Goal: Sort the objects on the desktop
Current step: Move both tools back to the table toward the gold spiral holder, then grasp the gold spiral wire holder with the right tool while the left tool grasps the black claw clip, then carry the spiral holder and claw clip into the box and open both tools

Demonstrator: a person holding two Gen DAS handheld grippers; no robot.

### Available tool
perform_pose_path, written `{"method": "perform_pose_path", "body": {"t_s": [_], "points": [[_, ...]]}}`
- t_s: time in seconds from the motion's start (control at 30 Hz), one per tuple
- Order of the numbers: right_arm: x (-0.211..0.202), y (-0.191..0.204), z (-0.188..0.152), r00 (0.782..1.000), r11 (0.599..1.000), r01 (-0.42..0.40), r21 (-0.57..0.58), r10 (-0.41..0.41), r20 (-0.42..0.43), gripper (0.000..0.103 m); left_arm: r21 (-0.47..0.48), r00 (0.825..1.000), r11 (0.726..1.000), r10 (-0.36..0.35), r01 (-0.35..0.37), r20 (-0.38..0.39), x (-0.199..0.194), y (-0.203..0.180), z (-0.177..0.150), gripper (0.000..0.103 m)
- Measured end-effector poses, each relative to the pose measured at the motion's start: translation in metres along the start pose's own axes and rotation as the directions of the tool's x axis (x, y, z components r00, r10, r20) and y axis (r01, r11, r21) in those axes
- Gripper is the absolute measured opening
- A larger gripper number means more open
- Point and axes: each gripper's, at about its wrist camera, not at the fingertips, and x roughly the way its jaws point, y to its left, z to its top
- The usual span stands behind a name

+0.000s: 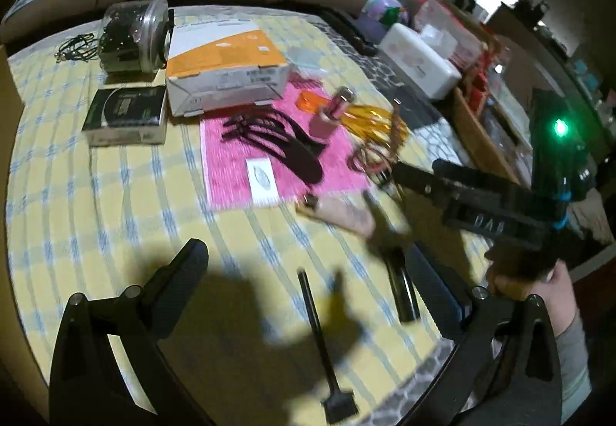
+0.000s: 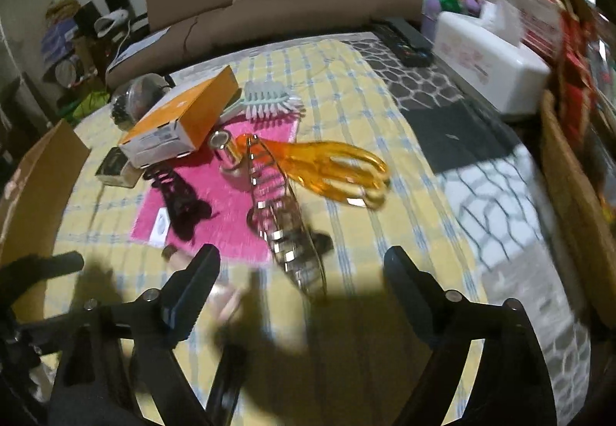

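In the left wrist view my left gripper (image 1: 312,260) is open above the yellow checked tablecloth (image 1: 115,214). A thin black tool (image 1: 319,329) lies on the cloth between its fingers, and a short black cylinder (image 1: 400,295) sits by the right finger. My right gripper (image 2: 302,268) is open too, and the near end of a gold metal clip (image 2: 285,218) lies just ahead of its fingers, untouched. Beyond are an orange hair claw (image 2: 335,164), a black hair claw (image 2: 181,199) on a pink cloth (image 2: 231,202), and a small metal-capped bottle (image 2: 227,156).
An orange-and-white box (image 1: 227,68), a black box (image 1: 123,114) and a clear jar (image 1: 131,37) stand at the back left. A teal brush (image 2: 269,99) lies behind the pink cloth. A white tissue box (image 2: 489,56) and a remote (image 2: 404,37) sit back right. A cardboard box (image 2: 30,195) borders the left.
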Motion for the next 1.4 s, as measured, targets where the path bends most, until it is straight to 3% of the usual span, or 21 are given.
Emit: {"method": "perform_pose_path", "body": {"t_s": [0.1, 0.13, 0.17, 0.23, 0.3, 0.37, 0.57, 0.63, 0.7, 0.83, 0.9, 0.93, 0.97, 1.07, 1.27, 1.4], "points": [[0.018, 0.004, 0.006, 1.0, 1.0, -0.003, -0.025, 0.003, -0.006, 0.079, -0.037, 1.0, 0.999, 0.011, -0.011, -0.003, 0.015, 0.009, 0.018, 0.103], [0.022, 0.005, 0.007, 1.0, 0.999, -0.007, -0.033, 0.006, -0.013, 0.064, -0.055, 1.0, 0.998, 0.018, -0.018, -0.005, 0.021, 0.013, 0.025, 0.103], [0.026, 0.006, 0.007, 1.0, 0.999, -0.006, -0.04, 0.005, -0.017, 0.043, -0.067, 1.0, 0.997, 0.023, -0.023, -0.008, 0.026, 0.014, 0.03, 0.103], [0.027, 0.004, 0.006, 1.0, 0.999, 0.012, -0.038, -0.012, -0.009, 0.038, -0.086, 0.999, 0.995, 0.045, -0.047, -0.023, 0.04, 0.016, 0.04, 0.103], [0.023, -0.002, 0.004, 1.0, 1.0, -0.015, -0.007, 0.015, -0.004, 0.037, -0.099, 0.997, 0.992, 0.071, -0.075, -0.043, 0.052, 0.015, 0.046, 0.098], [0.016, -0.006, 0.003, 0.999, 0.999, -0.047, 0.025, 0.046, 0.011, 0.029, -0.152, 0.995, 0.985, 0.077, -0.085, -0.058, 0.061, 0.018, 0.05, 0.097], [0.009, -0.009, 0.004, 0.995, 0.994, -0.097, 0.059, 0.096, 0.016, 0.026, -0.266, 0.991, 0.955, 0.123, -0.134, -0.058, 0.069, 0.026, 0.058, 0.093], [0.01, -0.008, 0.004, 0.995, 0.993, -0.104, 0.062, 0.103, 0.014, 0.026, -0.246, 0.982, 0.951, 0.177, -0.187, -0.064, 0.071, 0.023, 0.059, 0.077], [0.01, -0.008, 0.004, 0.994, 0.992, -0.112, 0.064, 0.111, 0.013, 0.026, -0.224, 0.978, 0.952, 0.198, -0.206, -0.059, 0.073, 0.021, 0.059, 0.042], [0.012, -0.007, 0.006, 0.994, 0.992, -0.11, 0.065, 0.109, 0.009, 0.027, -0.208, 0.986, 0.965, 0.153, -0.163, -0.059, 0.07, 0.025, 0.058, 0.04], [0.016, -0.007, 0.005, 0.992, 0.988, -0.124, 0.088, 0.124, -0.003, 0.036, -0.212, 0.99, 0.967, 0.132, -0.14, -0.052, 0.067, 0.026, 0.058, 0.033], [0.019, -0.007, 0.003, 0.991, 0.987, -0.13, 0.098, 0.131, -0.006, 0.035, -0.214, 0.992, 0.969, 0.119, -0.128, -0.051, 0.065, 0.027, 0.056, 0.027], [0.019, -0.006, 0.003, 0.991, 0.987, -0.132, 0.092, 0.132, 0.004, 0.026, -0.211, 0.993, 0.97, 0.109, -0.117, -0.047, 0.061, 0.027, 0.054, 0.026], [0.015, -0.007, 0.002, 0.99, 0.984, -0.143, 0.102, 0.143, 0.005, 0.026, -0.209, 0.996, 0.974, 0.076, -0.082, -0.037, 0.046, 0.026, 0.053, 0.018], [-0.02, -0.003, 0.003, 0.977, 0.964, -0.212, 0.161, 0.207, 0.052, 0.026, -0.2, 0.999, 0.979, -0.03, 0.032, 0.011, -0.019, 0.035, 0.042, 0.018], [-0.058, 0.021, 0.007, 0.952, 0.941, -0.301, 0.157, 0.286, 0.111, 0.026, -0.198, 0.995, 0.976, -0.077, 0.087, 0.062, -0.09, 0.053, 0.021, 0.018]]}}
